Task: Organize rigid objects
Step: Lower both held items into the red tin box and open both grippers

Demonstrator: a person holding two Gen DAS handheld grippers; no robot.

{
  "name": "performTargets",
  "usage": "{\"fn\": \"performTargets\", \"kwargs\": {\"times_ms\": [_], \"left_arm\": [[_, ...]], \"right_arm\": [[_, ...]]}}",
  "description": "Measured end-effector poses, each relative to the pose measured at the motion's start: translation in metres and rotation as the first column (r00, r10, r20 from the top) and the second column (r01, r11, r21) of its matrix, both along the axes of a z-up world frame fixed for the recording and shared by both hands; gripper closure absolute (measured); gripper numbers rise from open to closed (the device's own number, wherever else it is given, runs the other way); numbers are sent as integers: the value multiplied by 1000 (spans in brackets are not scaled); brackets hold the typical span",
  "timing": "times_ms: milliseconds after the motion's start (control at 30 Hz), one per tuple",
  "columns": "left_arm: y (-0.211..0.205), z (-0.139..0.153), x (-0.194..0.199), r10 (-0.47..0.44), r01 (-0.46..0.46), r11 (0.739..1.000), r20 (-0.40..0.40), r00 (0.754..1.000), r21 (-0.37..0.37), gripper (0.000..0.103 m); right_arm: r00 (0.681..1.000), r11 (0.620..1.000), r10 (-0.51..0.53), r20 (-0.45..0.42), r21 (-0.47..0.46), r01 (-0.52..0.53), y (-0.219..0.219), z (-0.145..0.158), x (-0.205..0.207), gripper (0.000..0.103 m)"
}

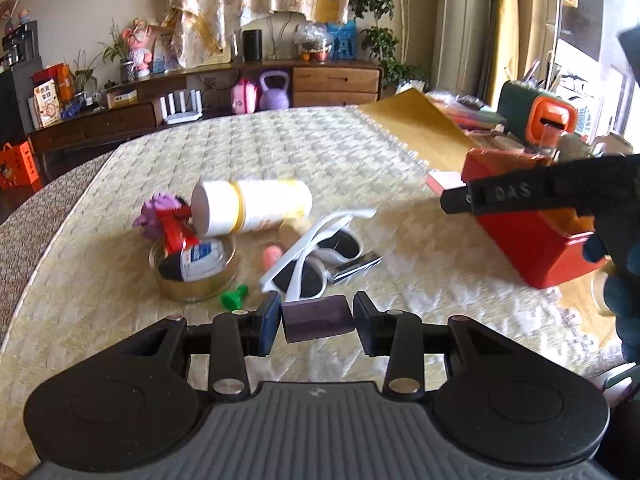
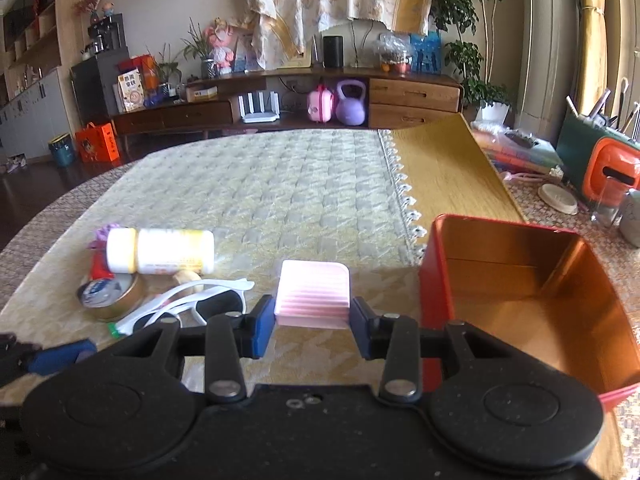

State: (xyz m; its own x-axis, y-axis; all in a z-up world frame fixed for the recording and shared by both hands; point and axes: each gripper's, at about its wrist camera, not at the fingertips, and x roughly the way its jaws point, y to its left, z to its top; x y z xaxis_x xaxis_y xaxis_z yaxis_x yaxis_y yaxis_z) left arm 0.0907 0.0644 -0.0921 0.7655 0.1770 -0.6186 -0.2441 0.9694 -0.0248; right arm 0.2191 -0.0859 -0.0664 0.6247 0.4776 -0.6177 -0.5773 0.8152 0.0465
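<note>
My left gripper (image 1: pixel 317 320) is shut on a dark purple block (image 1: pixel 318 319), held above the cloth. My right gripper (image 2: pixel 312 312) is shut on a ribbed pink block (image 2: pixel 314 294), just left of an open red tin box (image 2: pixel 520 280) with a copper inside. In the left wrist view the right gripper's black finger (image 1: pixel 500 196) crosses in front of the red box (image 1: pixel 532 248) with the pink block (image 1: pixel 442 180) at its tip. A pile lies on the cloth: white bottle (image 1: pixel 252 206), white sunglasses (image 1: pixel 316 260), round tin (image 1: pixel 192 268), green peg (image 1: pixel 234 298).
A patterned tablecloth (image 2: pixel 280 184) covers the round table; bare wood (image 2: pixel 444 168) shows at the right. An orange and green holder (image 2: pixel 604 172) and clutter stand at far right. A person's gloved hand (image 1: pixel 624 288) is at the right edge. A sideboard lines the back wall.
</note>
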Motion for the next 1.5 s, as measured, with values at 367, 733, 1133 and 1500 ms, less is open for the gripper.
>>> {"fn": "performTargets", "kwargs": {"times_ms": [367,733,1133,1500], "left_arm": [[-35,43,13,-103,99,994,65,993,55,64],[-80,65,72,-232,231,973,75,970,26,64],[-140,59,162,-367,366,930,15,930,35,64],[-169,26,252,-392,390,920,-101,915,-33,64]], "right_arm": [[1000,999,-7,23,32,7,-52,30,-14,63],[996,996,-84,41,40,82,-109,34,6,63],[993,993,-115,25,-9,115,-149,13,39,63],[996,993,-85,-27,-87,82,-146,-10,68,63]]}}
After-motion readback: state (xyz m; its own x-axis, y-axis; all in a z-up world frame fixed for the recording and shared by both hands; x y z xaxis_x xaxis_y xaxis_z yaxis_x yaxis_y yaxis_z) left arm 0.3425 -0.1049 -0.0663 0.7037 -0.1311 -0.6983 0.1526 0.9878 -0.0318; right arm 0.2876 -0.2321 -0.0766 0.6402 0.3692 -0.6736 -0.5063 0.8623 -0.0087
